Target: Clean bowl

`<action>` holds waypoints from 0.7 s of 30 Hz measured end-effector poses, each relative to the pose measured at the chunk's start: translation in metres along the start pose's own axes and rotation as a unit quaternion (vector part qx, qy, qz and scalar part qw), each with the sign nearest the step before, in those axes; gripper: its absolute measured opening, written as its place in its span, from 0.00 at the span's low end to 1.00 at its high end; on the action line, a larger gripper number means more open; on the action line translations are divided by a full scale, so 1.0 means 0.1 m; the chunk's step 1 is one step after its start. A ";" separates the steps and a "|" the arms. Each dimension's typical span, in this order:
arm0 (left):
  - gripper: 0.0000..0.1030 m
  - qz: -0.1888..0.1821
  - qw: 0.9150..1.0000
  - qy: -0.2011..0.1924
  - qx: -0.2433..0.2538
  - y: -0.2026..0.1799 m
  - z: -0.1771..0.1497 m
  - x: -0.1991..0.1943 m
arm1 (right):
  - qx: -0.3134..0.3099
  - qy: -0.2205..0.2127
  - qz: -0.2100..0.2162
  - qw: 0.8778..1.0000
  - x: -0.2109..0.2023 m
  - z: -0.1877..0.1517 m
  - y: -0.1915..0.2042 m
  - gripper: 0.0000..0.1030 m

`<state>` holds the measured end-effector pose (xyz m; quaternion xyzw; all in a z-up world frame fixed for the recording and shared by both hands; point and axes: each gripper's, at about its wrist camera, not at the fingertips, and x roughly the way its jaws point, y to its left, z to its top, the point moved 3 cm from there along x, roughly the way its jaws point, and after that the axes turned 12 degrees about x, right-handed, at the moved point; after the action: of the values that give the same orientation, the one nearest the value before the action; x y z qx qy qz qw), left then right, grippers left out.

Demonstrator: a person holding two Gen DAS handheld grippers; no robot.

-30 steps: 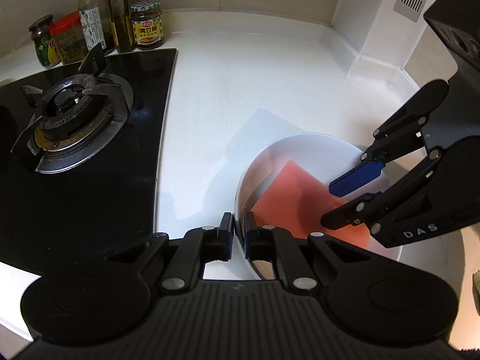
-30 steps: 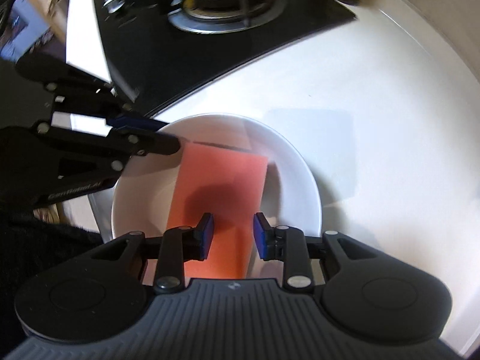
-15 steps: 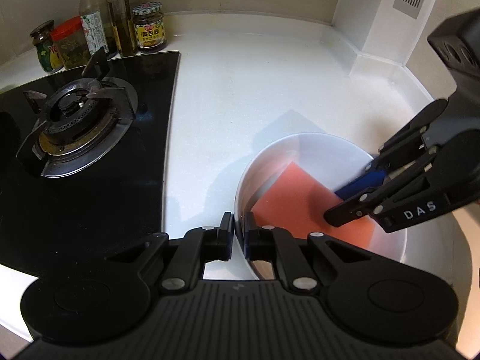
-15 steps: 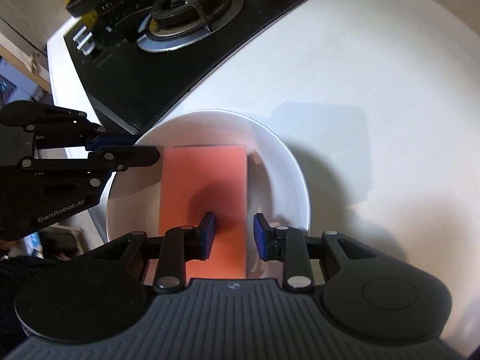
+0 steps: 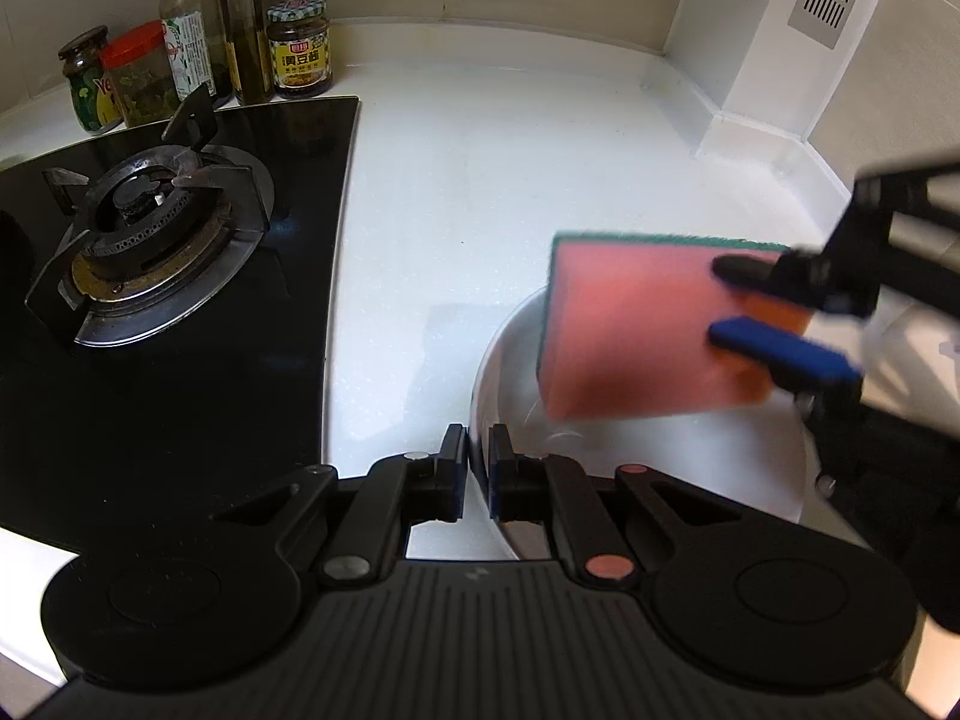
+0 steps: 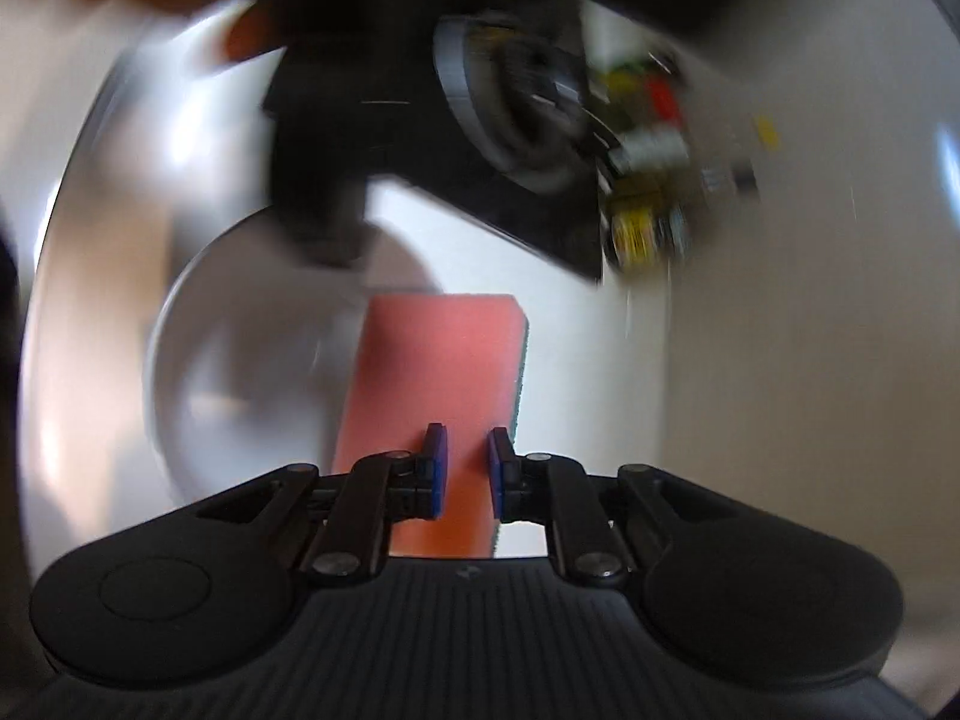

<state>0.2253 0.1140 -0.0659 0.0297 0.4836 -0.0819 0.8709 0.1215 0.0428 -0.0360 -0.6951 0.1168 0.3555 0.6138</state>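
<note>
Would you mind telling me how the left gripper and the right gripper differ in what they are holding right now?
The left gripper pinches the white bowl's thin rim; the right gripper clamps the orange sponge.
The left gripper keeps the bowl down on the counter; the right gripper holds the sponge raised above the bowl.
Both are shut on something, with blue pads.

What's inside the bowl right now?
The visible part of the bowl looks empty. The sponge is held above it in the right gripper, hiding part of the interior.
</note>
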 end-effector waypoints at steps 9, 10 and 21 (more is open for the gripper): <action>0.06 0.000 1.000 -0.003 0.002 0.00 -0.01 0.00 | 0.020 0.004 0.063 0.998 0.10 0.02 0.14 0.27; 0.06 0.000 1.000 -0.002 0.002 0.00 -0.01 0.00 | 0.058 0.011 0.093 0.994 0.10 0.00 0.05 0.27; 0.06 0.006 1.000 0.000 0.002 -0.03 -0.01 -0.01 | 0.156 -0.041 0.254 0.954 0.21 -0.52 -0.74 0.27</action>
<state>0.2239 0.1114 -0.0657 0.0350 0.4834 -0.0775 0.8712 0.1991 0.0163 0.0071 -0.5225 0.3181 0.5056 0.6084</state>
